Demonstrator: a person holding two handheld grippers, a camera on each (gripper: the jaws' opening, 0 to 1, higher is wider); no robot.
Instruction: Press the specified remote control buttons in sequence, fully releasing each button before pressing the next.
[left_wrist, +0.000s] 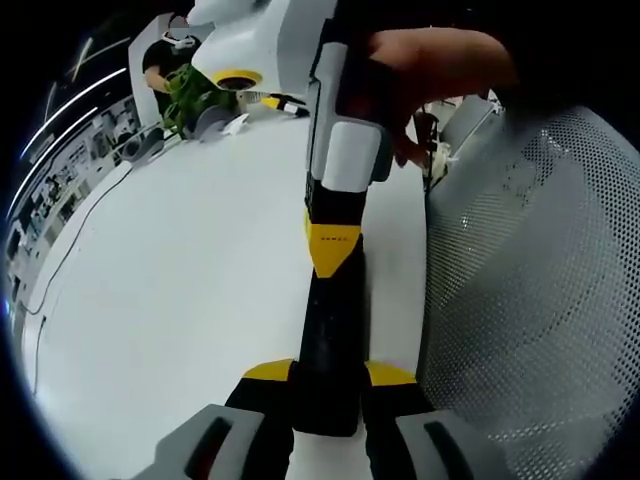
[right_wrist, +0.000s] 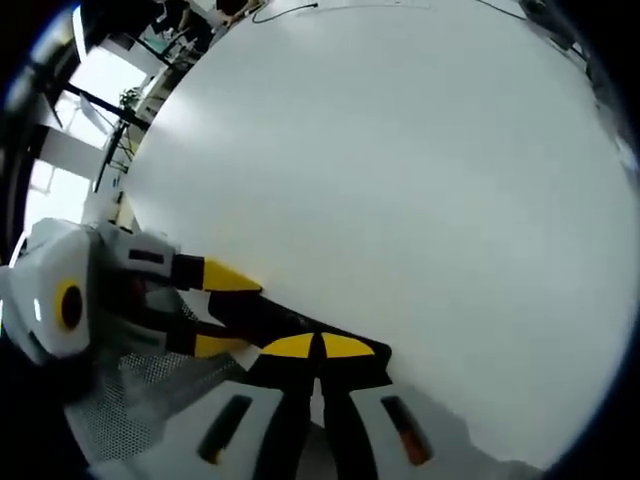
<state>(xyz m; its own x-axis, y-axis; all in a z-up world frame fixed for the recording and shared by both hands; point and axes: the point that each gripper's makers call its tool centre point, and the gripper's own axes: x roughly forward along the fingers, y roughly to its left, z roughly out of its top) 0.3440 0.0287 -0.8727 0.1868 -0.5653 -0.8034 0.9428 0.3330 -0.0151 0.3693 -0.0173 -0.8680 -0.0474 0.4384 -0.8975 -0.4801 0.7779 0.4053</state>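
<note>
A long black remote control (left_wrist: 330, 340) lies lengthwise on the white table (left_wrist: 180, 280). My left gripper (left_wrist: 329, 375) is shut on its near end, one yellow-tipped jaw on each side. The right gripper (left_wrist: 333, 250) comes down from the top of the left gripper view, held by a hand (left_wrist: 430, 60). Its yellow tips are shut together and rest on the remote's upper face. In the right gripper view, my right gripper (right_wrist: 320, 347) is shut, tips down on the remote (right_wrist: 262, 318). The left gripper (right_wrist: 222, 310) reaches in from the left and clamps it.
A grey perforated mesh surface (left_wrist: 530, 280) stands right beside the remote and also appears behind the left gripper (right_wrist: 150, 390). A thin cable (left_wrist: 70, 250) runs along the table's left side. Clutter, including a green object (left_wrist: 185, 90), sits at the far end.
</note>
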